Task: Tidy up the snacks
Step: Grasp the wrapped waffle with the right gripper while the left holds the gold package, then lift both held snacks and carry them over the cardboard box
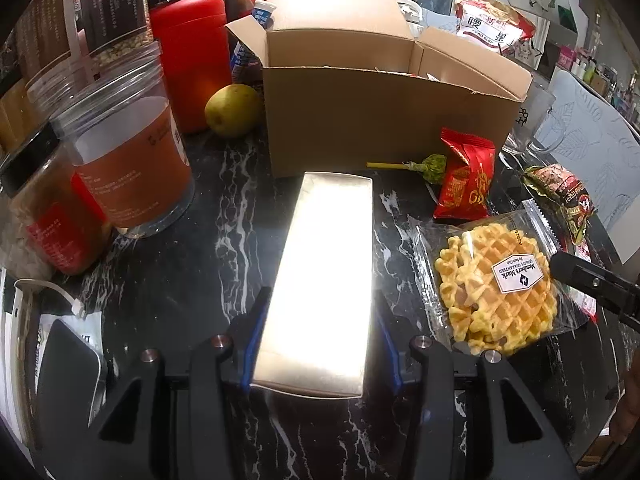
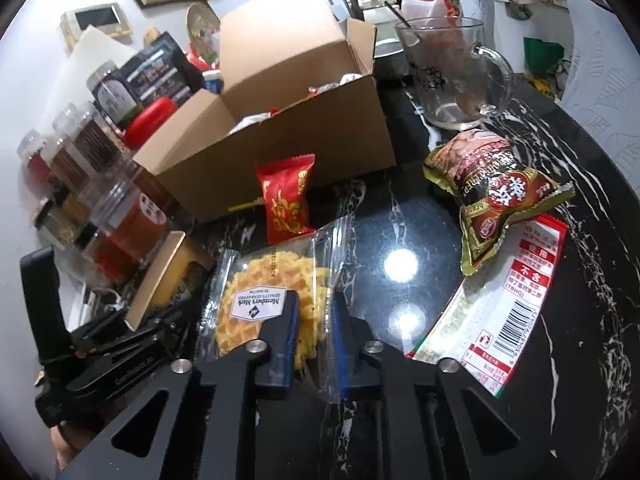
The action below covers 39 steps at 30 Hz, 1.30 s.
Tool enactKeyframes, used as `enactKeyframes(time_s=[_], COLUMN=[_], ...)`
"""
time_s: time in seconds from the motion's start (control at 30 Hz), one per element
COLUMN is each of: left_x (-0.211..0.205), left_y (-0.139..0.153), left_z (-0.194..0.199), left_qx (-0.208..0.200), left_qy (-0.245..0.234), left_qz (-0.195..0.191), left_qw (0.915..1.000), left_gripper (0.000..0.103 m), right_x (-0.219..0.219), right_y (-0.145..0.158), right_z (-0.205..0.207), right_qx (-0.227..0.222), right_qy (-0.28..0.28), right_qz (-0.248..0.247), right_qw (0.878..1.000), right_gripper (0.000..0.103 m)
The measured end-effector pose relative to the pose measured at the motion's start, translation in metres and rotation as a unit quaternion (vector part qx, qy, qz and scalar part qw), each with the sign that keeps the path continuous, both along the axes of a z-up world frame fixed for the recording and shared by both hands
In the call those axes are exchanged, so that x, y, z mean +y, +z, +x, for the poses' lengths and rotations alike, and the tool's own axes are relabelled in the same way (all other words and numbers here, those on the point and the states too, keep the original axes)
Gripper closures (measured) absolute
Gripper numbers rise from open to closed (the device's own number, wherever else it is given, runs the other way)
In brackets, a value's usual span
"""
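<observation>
The left gripper (image 1: 318, 344) is clamped on the near end of a long pale carton (image 1: 324, 276), which points across the dark marble bench (image 1: 192, 280) toward the open cardboard box (image 1: 380, 120). The right gripper (image 2: 314, 320) has its blue pads on either side of the clear-wrapped waffle (image 2: 264, 312), in front of the box; I cannot tell whether they press the wrapper. A red snack packet (image 2: 286, 200) leans against the box's front wall, and a brown-and-green nut packet (image 2: 492, 196) lies right of the box, near a glass mug (image 2: 452, 76).
</observation>
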<state>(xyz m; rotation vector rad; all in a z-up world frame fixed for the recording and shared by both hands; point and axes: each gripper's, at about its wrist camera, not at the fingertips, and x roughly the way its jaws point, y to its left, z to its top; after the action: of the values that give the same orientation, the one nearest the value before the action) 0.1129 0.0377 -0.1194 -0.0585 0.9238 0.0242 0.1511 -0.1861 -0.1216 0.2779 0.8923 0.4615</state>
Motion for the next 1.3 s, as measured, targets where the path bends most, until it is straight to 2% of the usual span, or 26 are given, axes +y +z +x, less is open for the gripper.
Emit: enactKeyframes(time_s=[0.13,0.33,0.47,0.53,0.73,1.0,1.3], left_x=[-0.002,-0.002,0.005,0.005,0.001,0.000,0.000], left_y=[0.000,0.001,0.003,0.003,0.009,0.037,0.077], left_z=[0.000,0.004,0.003,0.002,-0.009,-0.022,-0.027], left_qx=[0.003,0.008,0.002,0.001,-0.013,-0.042,-0.078], left_qy=[-0.001,0.007,0.022,0.020,0.010,0.003,-0.006], left_qz=[0.005,0.000,-0.030,-0.034,-0.032,-0.044,-0.039], left_qw=[1.0000,0.9999,0.9993,0.9992,0.9993,0.9982,0.9962], left_gripper=[0.056,0.057,0.057,0.064,0.066,0.066,0.066], right_x=[-0.007,-0.008,-0.009,-0.009,-0.008,-0.005,-0.005], right_y=[0.004,0.016,0.027,0.034,0.049,0.067,0.093], right_z=[-0.006,-0.017,-0.024,-0.029,-0.040,-0.049,-0.051], right_qx=[-0.011,-0.039,-0.059,-0.069,-0.095,-0.121,-0.157], right_qy=[0.003,-0.003,-0.011,-0.012,-0.013,-0.008,0.001], right_qz=[0.029,0.028,0.010,0.003,-0.011,-0.023,-0.028], right_qw=[1.000,0.999,0.998,0.998,0.995,0.992,0.987], right_gripper=[0.096,0.099,0.099,0.099,0.099,0.100,0.100])
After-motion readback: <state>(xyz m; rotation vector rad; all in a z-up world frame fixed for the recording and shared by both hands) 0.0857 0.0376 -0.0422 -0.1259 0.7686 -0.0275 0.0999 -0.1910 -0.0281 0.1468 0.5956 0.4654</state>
